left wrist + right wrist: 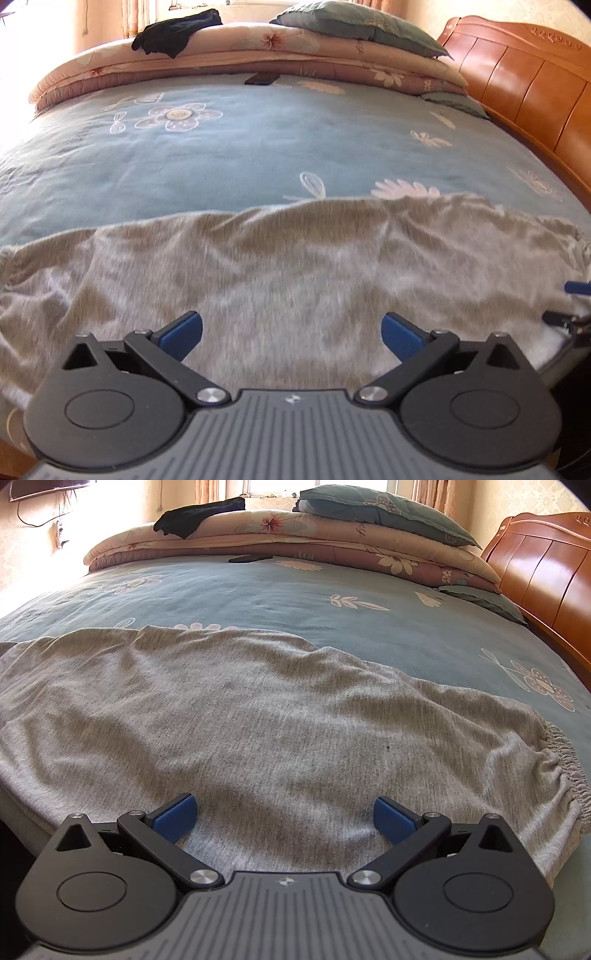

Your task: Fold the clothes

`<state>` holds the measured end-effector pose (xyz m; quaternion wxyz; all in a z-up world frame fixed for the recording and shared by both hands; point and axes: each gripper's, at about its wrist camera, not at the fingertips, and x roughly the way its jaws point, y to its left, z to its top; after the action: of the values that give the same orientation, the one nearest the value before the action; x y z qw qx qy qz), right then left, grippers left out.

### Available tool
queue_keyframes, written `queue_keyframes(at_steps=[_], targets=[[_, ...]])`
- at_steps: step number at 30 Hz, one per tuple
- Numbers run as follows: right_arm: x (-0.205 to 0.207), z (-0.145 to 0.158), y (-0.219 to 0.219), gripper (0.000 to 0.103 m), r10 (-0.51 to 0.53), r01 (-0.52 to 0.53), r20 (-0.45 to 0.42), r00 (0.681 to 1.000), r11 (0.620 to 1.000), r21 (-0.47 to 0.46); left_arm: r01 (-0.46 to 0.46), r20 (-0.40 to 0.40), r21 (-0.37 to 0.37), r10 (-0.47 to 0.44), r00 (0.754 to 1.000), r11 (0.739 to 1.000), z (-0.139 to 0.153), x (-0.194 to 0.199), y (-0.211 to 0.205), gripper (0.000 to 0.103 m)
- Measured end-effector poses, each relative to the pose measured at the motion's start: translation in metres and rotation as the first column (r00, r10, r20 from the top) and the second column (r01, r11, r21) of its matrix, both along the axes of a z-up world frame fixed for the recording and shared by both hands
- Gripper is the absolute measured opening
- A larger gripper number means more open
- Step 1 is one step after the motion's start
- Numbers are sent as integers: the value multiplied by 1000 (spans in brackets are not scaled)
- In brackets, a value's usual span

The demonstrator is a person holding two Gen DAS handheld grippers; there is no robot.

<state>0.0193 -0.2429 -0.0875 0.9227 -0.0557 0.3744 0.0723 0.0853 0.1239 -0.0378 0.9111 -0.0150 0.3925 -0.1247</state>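
A grey garment [258, 720] lies spread and rumpled across the near edge of the bed [369, 627], its elastic band [565, 753] bunched at the right end. The left gripper [291, 334] hangs over the cloth with jaws wide and nothing between them; the right gripper [284, 816] does the same further along, jaws wide and empty. At the far side a folded quilt [332, 542] carries a pillow [388, 506] and a dark garment [195, 517].
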Motion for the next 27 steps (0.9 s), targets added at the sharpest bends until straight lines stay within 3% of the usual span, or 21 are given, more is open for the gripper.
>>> queue_keyframes(at_steps=[4,8,10,14,16,21,24,27], targets=[[0,-1,1,103,-1,1,0,1000,1000,-1,72,5,-207,-73,997,976,7,66,-17,102],[0,-1,3,103,-3,3,-1,1000,1000,-1,-16,-103,-310,-17,995,951,-24,118,-15,102],[0,0,4,103,-4,4,-1,1000,1000,-1,-68,-134,-358,21,991,931,-39,131,-3,102],[0,-1,4,103,-3,3,0,1000,1000,1,-199,-140,-439,152,978,876,-31,134,21,102],[0,-2,3,103,-3,3,0,1000,1000,1,-171,-144,-512,112,983,842,-25,129,24,102],[0,-2,4,103,-3,3,1,1000,1000,0,-22,-140,-551,-66,988,834,-24,122,-14,102],[0,-3,4,103,-2,2,2,1000,1000,-1,-42,-174,-488,-50,984,872,-41,132,-30,102],[0,-3,4,103,-2,2,2,1000,1000,0,-124,-183,-490,37,982,863,-44,138,-21,102]])
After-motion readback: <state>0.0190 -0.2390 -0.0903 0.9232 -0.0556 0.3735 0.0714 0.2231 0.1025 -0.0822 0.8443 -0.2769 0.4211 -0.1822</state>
